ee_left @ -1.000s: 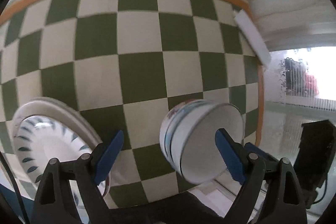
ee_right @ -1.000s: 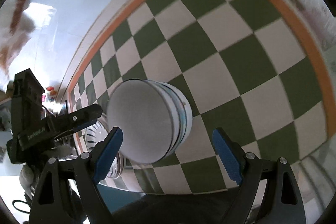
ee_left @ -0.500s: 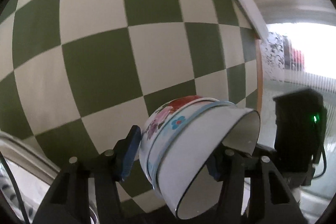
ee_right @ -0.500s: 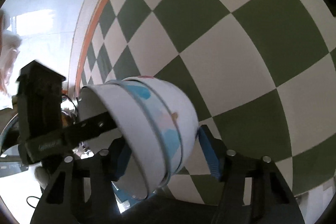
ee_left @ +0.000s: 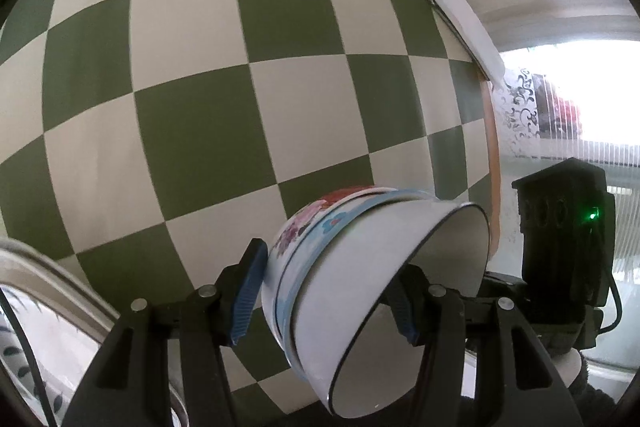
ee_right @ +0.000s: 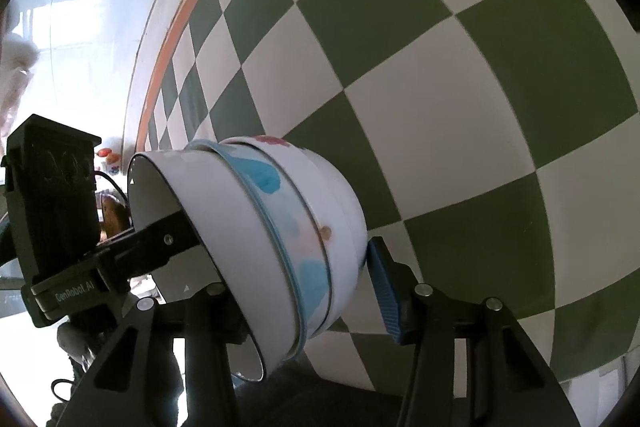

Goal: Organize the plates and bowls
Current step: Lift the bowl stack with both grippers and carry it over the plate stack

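A stack of nested bowls (ee_left: 352,275), white with floral and blue patterns, lies tipped on its side over the green-and-white checkered table (ee_left: 192,75). My left gripper (ee_left: 328,291) is shut on the stack, its blue pads on both sides. My right gripper (ee_right: 296,267) is shut on the same stack of bowls (ee_right: 280,223) from the opposite side. A plate (ee_left: 36,311) with a dark leaf pattern shows at the lower left of the left wrist view.
The table has an orange border (ee_left: 494,163) along its edge. A white strip (ee_left: 460,15) lies at the table's far right corner. The other gripper's black camera housing (ee_left: 564,235) sits close to the bowls' right.
Both grippers closed onto the bowl stack from opposite sides, and the stack has lifted slightly and sits closer in both views. The plate has slid toward the lower left of the left view.
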Motion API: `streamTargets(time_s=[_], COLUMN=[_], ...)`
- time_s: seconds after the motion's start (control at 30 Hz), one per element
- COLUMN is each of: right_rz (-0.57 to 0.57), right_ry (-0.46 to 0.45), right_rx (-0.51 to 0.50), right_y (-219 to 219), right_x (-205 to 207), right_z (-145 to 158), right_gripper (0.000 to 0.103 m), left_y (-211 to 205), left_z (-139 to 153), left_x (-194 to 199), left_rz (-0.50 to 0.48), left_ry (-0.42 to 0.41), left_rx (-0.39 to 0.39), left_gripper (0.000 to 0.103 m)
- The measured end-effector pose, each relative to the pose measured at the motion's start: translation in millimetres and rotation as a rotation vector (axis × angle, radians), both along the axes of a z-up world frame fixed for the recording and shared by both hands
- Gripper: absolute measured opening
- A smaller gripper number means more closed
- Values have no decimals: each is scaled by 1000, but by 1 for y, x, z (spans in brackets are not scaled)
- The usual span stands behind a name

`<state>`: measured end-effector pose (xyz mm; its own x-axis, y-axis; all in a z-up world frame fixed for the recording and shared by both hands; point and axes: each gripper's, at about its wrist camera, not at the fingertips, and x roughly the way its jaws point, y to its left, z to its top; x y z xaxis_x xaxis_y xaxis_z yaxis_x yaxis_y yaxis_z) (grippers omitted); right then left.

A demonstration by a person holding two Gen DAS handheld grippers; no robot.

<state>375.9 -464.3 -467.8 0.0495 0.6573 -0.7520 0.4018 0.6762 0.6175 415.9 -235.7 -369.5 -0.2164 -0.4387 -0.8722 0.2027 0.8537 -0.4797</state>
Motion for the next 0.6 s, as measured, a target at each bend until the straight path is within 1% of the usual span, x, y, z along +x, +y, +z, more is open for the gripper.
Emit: streamTargets(time_s=[0.23, 0.4, 0.5, 0.6], right_rz=[53, 96, 99, 87], right_ry=[-4, -21, -14, 9], right_rx=[9, 2, 21, 48], right_y=[20, 41, 58, 74], right_x=[13, 23, 28, 28], right_z=[6, 25, 31, 35], right_gripper=[51, 50, 50, 49], left_y=[13, 30, 44, 58], left_z=[15, 34, 46, 52], left_x=[1, 5, 7, 3], left_rz=[48, 78, 80, 74], left_ry=[-27, -55, -71, -90], left_rx=[-5, -20, -21, -5], left_gripper=[53, 53, 53, 53])
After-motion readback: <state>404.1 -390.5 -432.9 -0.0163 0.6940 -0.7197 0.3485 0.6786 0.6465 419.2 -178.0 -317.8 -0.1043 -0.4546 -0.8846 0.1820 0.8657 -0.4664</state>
